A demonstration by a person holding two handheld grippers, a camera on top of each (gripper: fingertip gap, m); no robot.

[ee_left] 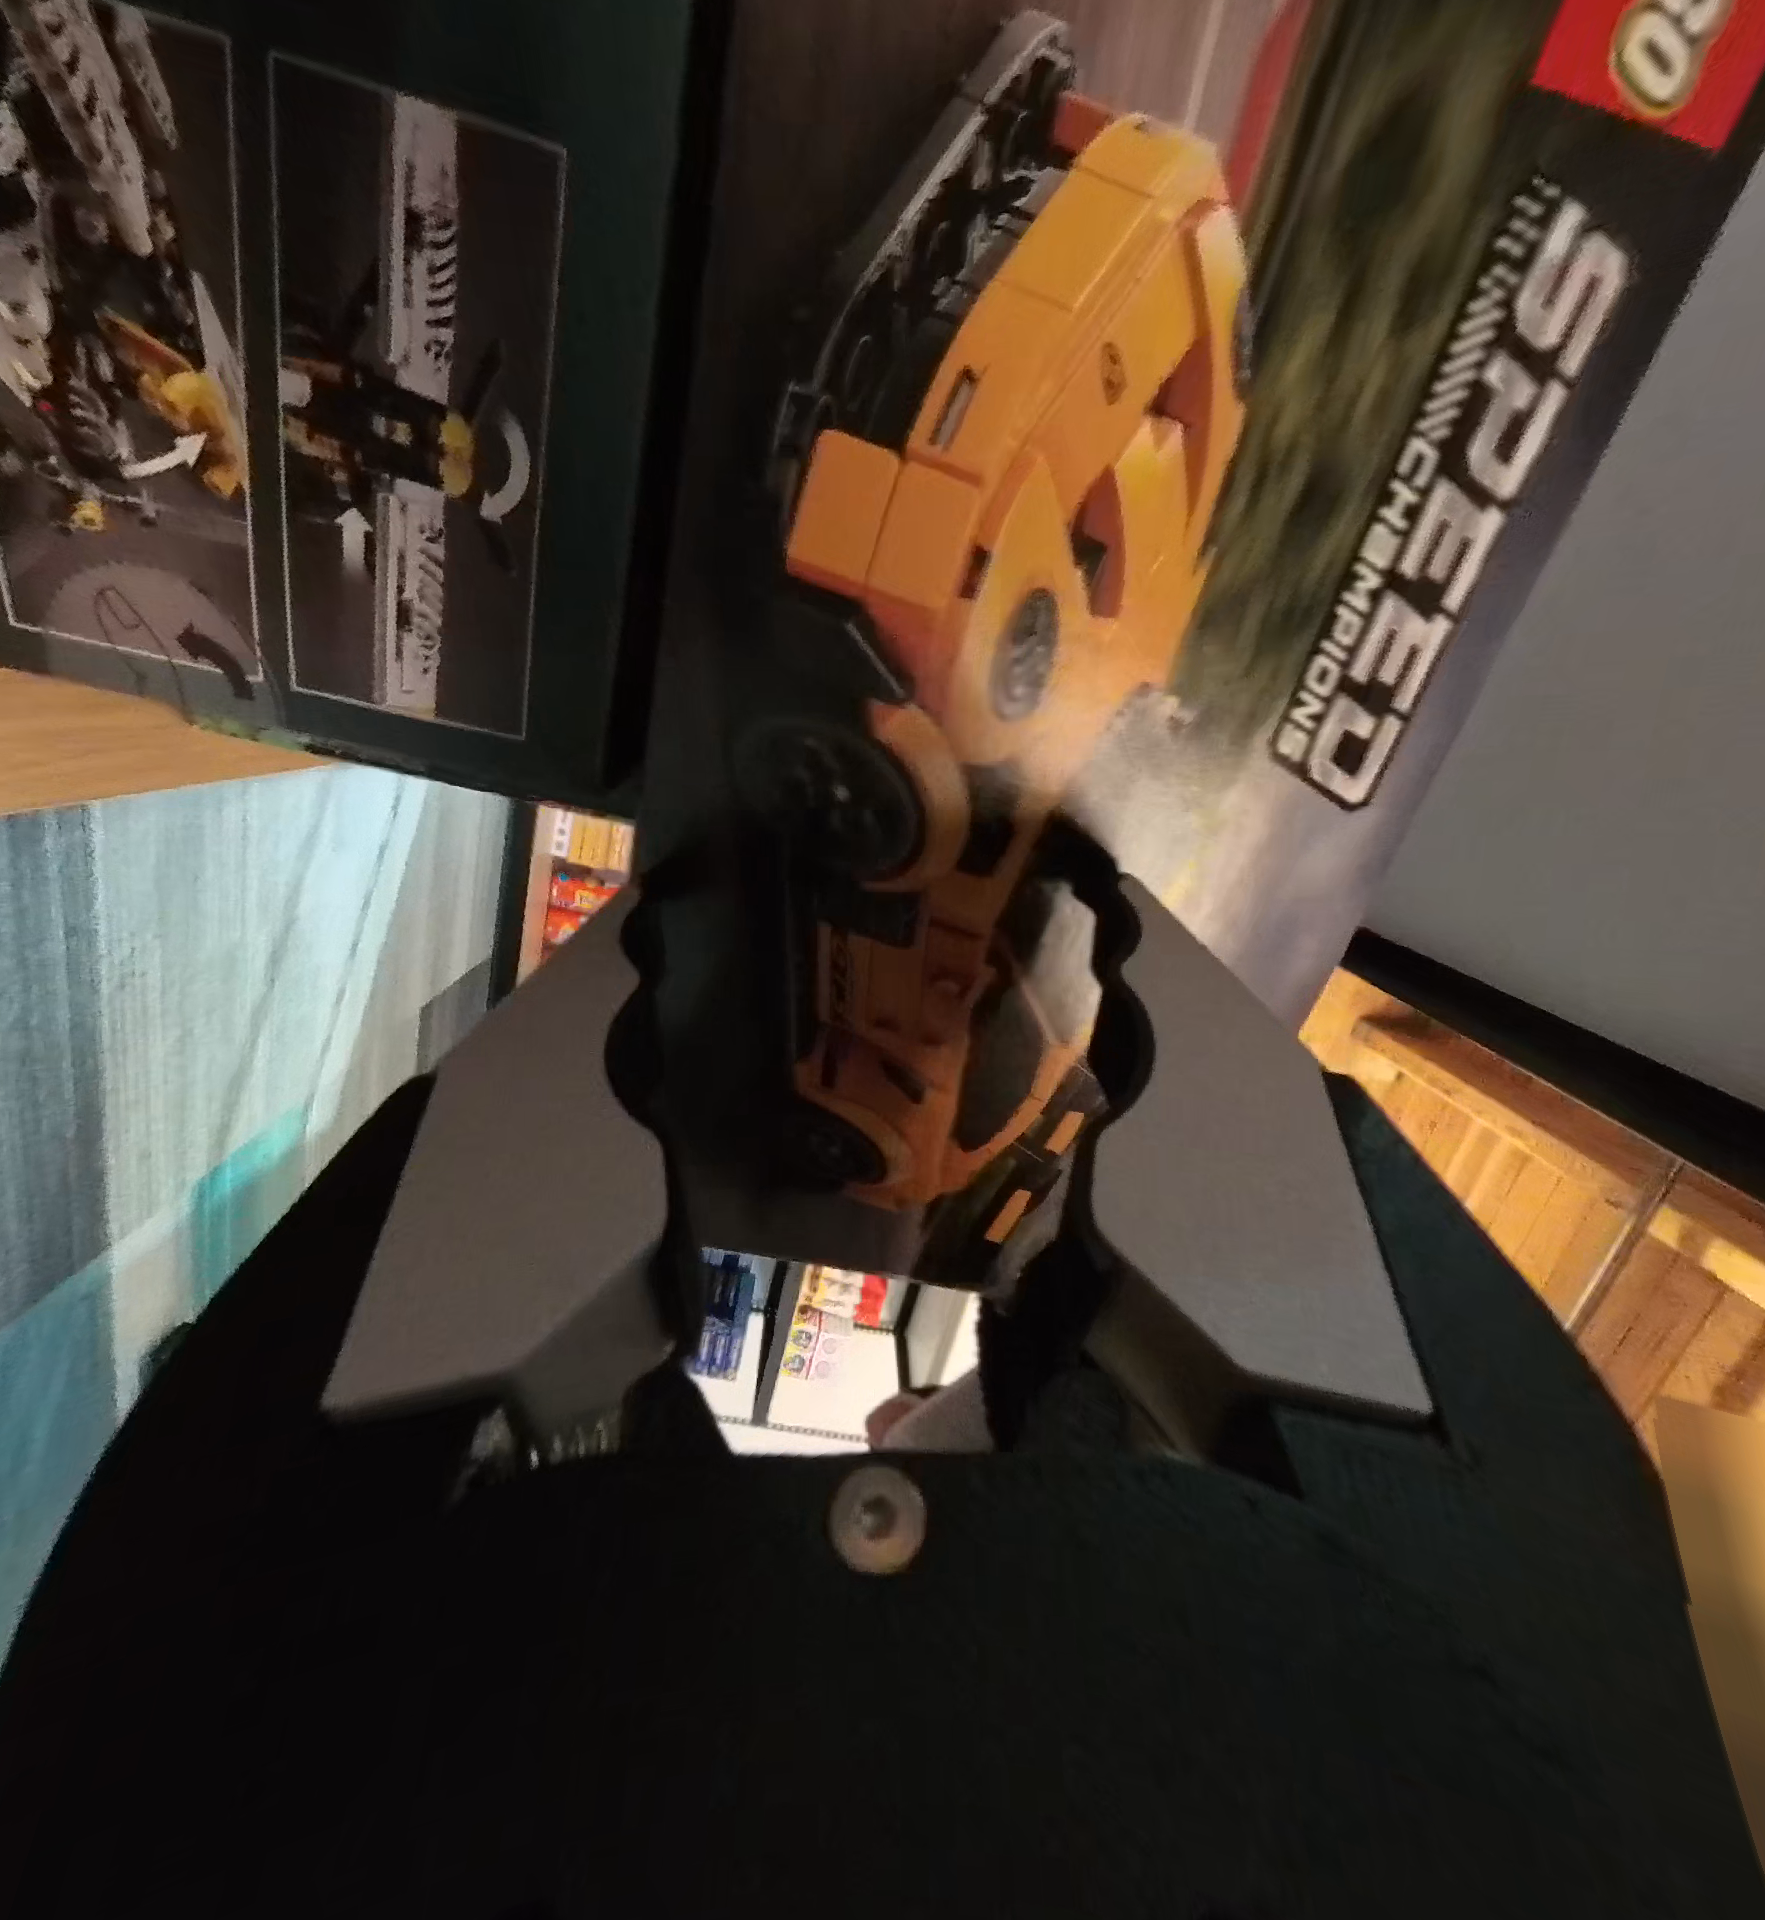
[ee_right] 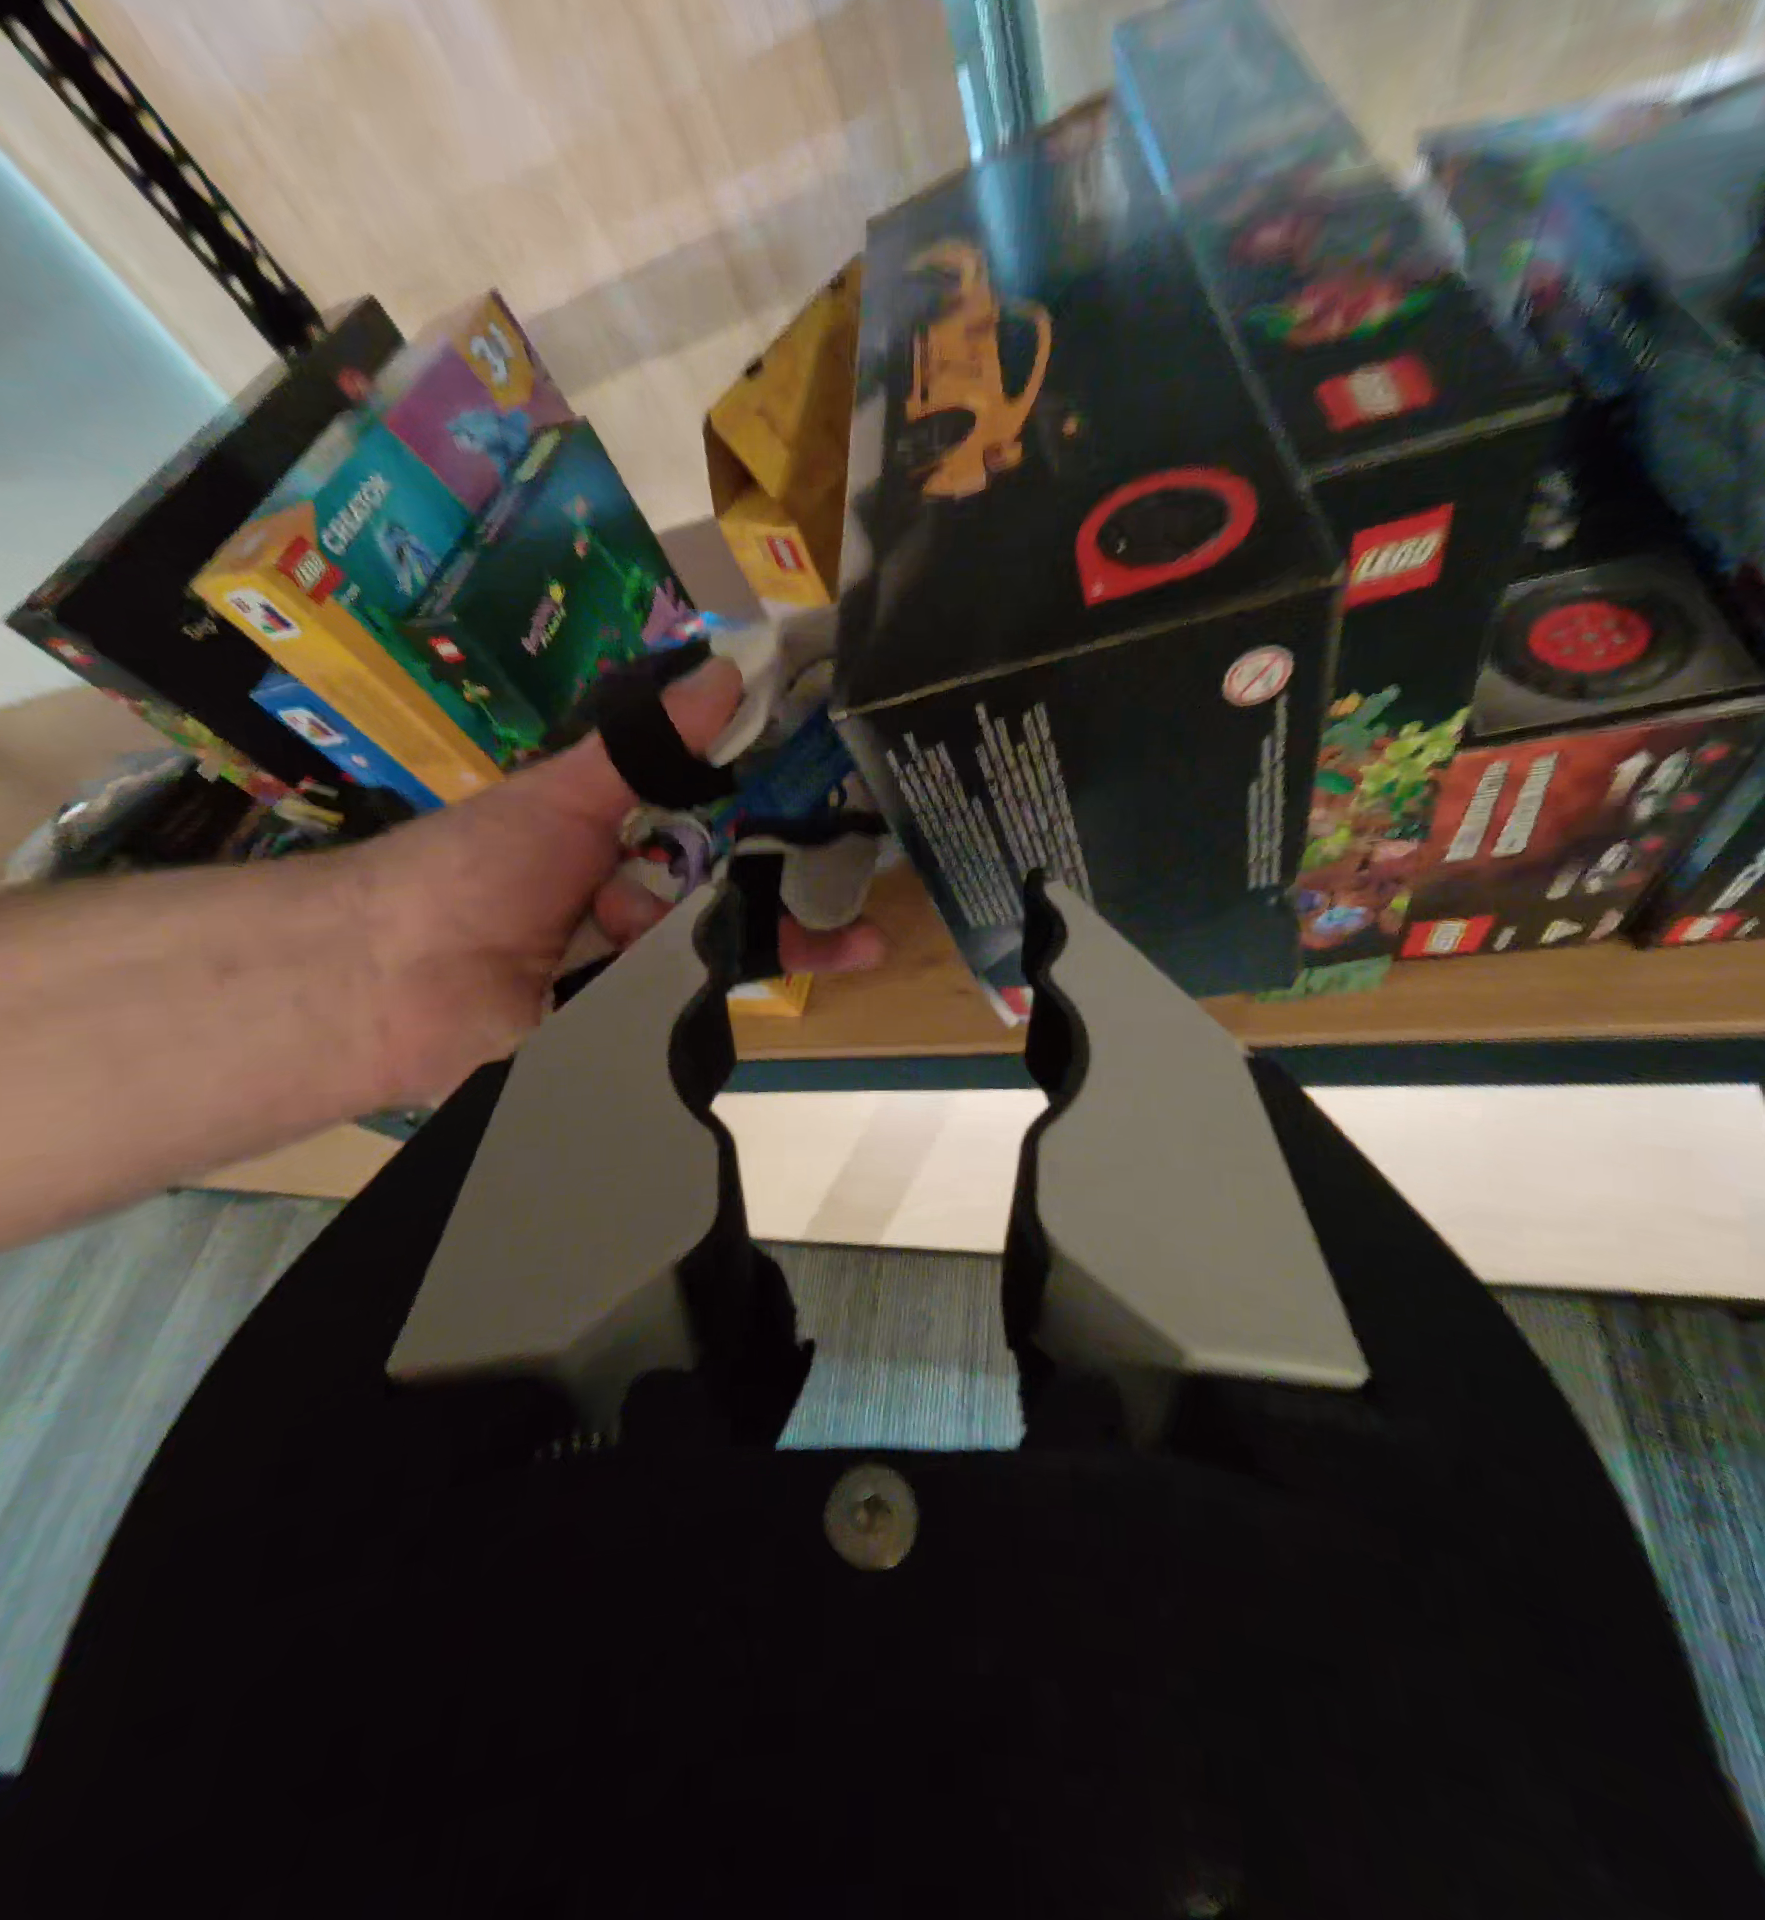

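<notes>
Between left claw pads: printed toy box.

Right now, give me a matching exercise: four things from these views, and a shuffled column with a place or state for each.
Things:
1. car box
2. right gripper
3. shelf
4. hand

Places or states:
A. wooden, under the boxes
B. black, tilted
C. open, nothing between the fingers
D. left of the car box

Pairs: 1-B, 2-C, 3-A, 4-D
</notes>
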